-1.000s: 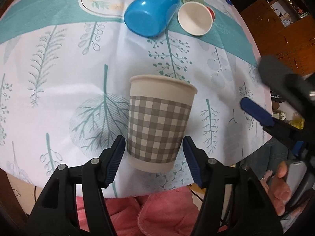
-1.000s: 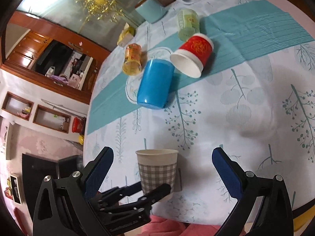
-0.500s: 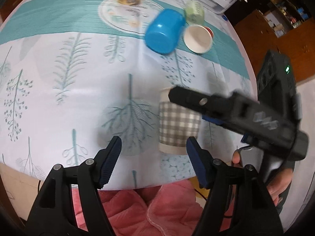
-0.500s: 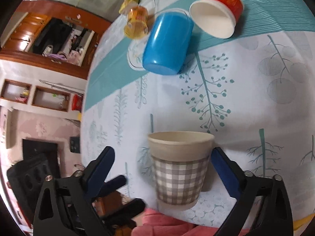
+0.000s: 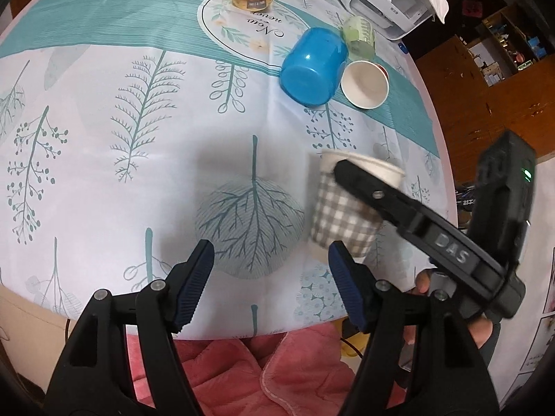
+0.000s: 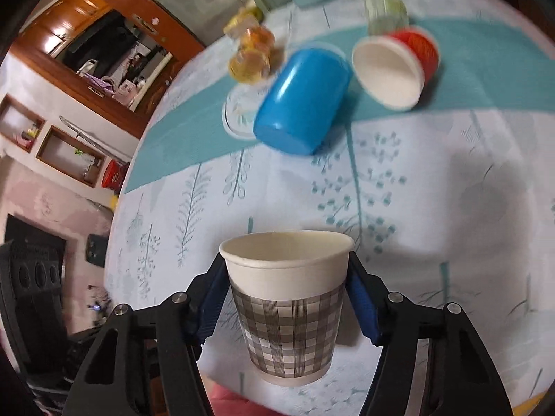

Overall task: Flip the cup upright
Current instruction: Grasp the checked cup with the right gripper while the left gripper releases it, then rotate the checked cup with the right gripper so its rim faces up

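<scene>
My right gripper point(image 6: 288, 303) jaws clamp the upright checked cup point(image 6: 289, 308); its body reads "DAS". My left gripper point(image 5: 270, 277) jaws stand apart, holding nothing. The worktop point(image 5: 104, 159) cloth reads "Now".

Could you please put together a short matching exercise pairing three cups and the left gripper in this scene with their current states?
Things:
1. grey checked paper cup
2. blue plastic cup
3. red paper cup with white inside
4. left gripper

States:
A. open, holding nothing
B. lying on its side, flat base toward both cameras
C. upright, between the right gripper's blue pads
D. lying on its side, open mouth toward the cameras

Pairs: 1-C, 2-B, 3-D, 4-A
</scene>
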Demonstrator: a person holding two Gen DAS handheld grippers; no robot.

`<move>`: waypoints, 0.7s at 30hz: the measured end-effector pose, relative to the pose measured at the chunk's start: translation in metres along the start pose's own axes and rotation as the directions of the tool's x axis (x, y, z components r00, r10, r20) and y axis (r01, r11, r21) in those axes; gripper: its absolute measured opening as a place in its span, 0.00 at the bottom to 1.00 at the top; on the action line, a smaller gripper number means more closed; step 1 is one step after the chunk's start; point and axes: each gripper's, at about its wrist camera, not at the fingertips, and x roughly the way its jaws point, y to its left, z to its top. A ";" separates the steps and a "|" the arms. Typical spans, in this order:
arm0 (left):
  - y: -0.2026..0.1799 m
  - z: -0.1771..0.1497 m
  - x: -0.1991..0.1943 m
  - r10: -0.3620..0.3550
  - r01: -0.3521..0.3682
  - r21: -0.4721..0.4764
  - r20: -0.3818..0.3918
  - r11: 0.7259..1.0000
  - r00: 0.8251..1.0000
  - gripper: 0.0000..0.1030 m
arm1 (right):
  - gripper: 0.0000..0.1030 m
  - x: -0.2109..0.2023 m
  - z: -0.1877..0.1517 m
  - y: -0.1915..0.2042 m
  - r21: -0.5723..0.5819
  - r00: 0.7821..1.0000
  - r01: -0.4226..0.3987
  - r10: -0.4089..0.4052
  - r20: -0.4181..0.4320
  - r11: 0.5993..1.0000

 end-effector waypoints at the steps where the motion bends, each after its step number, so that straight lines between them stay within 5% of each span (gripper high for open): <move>1: 0.000 0.001 0.000 0.003 -0.003 0.000 0.003 1.000 1.000 0.64 | 0.63 -0.005 -0.002 0.000 -0.016 0.999 -0.015 0.016 0.045 1.000; 5: 0.006 0.003 0.003 0.004 -0.004 -0.023 0.001 1.000 1.000 0.64 | 0.63 -0.032 -0.019 0.009 -0.155 0.948 0.032 0.019 0.317 0.987; 9: 0.012 0.004 0.006 0.008 -0.008 -0.044 -0.001 0.999 1.000 0.64 | 0.63 -0.043 -0.041 0.017 -0.233 0.846 0.198 -0.046 0.532 0.952; 12: 0.015 0.004 0.008 0.009 -0.009 -0.056 0.000 0.998 1.000 0.64 | 0.63 -0.041 -0.054 0.017 -0.246 0.793 0.253 -0.055 0.607 0.936; 16: 0.017 0.005 0.008 0.016 -0.016 -0.058 0.005 0.998 1.000 0.64 | 0.63 -0.036 -0.059 0.017 -0.249 0.782 0.244 -0.038 0.623 0.937; 21: 0.017 0.005 0.010 0.016 -0.016 -0.060 0.003 0.998 1.000 0.64 | 0.64 -0.020 -0.068 0.023 -0.283 0.804 0.261 -0.046 0.593 0.923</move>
